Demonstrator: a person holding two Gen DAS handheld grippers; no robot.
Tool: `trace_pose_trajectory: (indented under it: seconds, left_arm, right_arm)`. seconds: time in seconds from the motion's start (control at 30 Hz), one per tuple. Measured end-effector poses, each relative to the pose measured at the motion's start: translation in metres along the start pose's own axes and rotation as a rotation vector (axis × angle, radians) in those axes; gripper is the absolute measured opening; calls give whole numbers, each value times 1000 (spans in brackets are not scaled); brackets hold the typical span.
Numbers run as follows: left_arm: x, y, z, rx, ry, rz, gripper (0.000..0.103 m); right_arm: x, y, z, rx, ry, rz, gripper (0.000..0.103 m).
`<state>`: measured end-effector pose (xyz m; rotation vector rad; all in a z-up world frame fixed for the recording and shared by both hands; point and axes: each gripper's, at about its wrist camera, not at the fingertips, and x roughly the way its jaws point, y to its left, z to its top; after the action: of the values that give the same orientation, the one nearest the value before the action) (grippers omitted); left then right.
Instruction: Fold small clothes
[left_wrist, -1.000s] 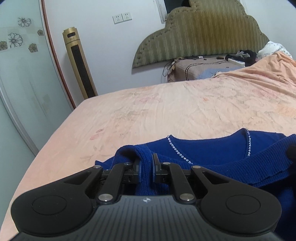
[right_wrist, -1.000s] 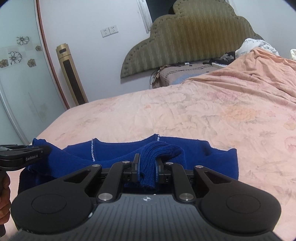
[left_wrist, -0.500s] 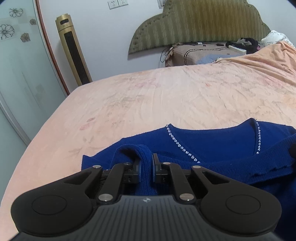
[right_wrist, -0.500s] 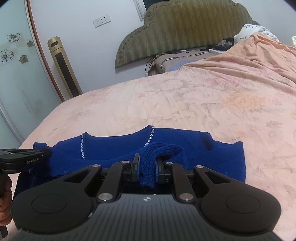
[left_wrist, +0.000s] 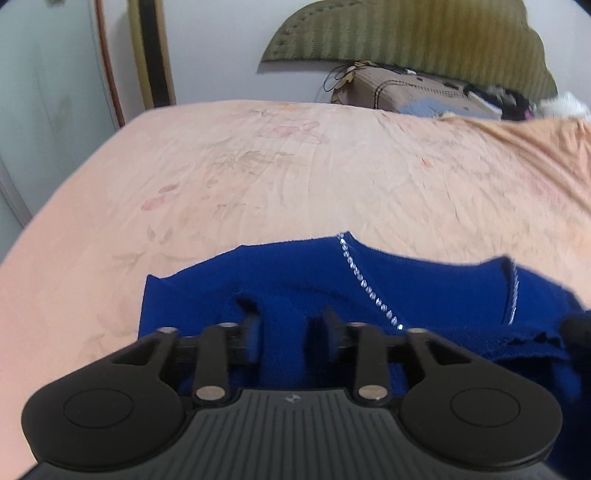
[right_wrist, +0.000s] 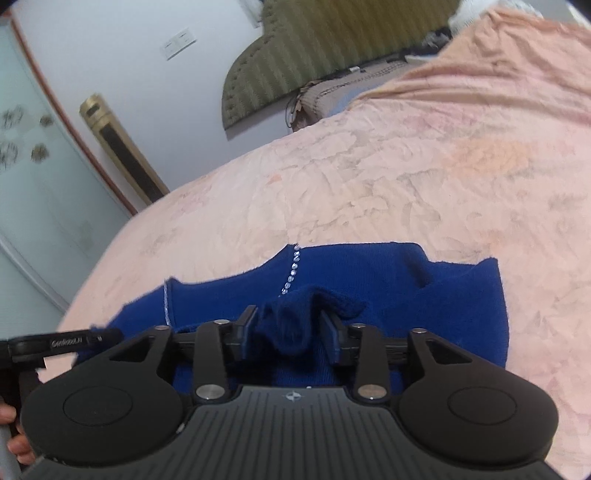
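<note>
Both claws have their fingers spread over the blue sweater (left_wrist: 424, 288) lying on the peach bed sheet (left_wrist: 295, 166). The left claw (left_wrist: 290, 328) is wide open, gripping nothing. The right claw (right_wrist: 288, 330) is partly open, a loose bunch of knit sitting between its fingers. I'd lift both straight off so the fold doesn't drag.

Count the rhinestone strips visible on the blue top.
2. On the top, one strip runs diagonally near the middle of the left wrist view; the other is toward the right. More may be hidden under folds.
</note>
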<state>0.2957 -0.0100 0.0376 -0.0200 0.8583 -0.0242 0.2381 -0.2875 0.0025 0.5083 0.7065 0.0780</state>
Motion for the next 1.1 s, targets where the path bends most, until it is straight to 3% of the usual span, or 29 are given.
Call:
trace_pose_trajectory:
  seconds: [0.07, 0.3, 0.53, 0.67, 0.77, 0.87, 1.1]
  left_arm:
    - [-1, 7, 4, -42, -11, -4, 64]
    - [-2, 21, 8, -91, -32, 56, 65]
    - [-5, 41, 11, -121, -52, 124, 65]
    - [-14, 54, 12, -148, -70, 119, 65]
    - [-18, 57, 11, -140, -75, 124, 65]
    - [-22, 60, 9, -129, -80, 128, 65]
    - [-27, 58, 1, -40, -82, 153, 65]
  right_arm:
    - [1, -7, 3, 35, -5, 5, 50]
    - [1, -26, 12, 89, -47, -36, 62]
    - [-13, -36, 22, 55, -160, -159, 63]
    - [-23, -43, 26, 76, -189, -153, 63]
    - [-22, -40, 27, 34, -151, -110, 64]
    - [-11, -30, 24, -16, -86, -120, 64]
    - [19, -35, 18, 20, 48, -103, 63]
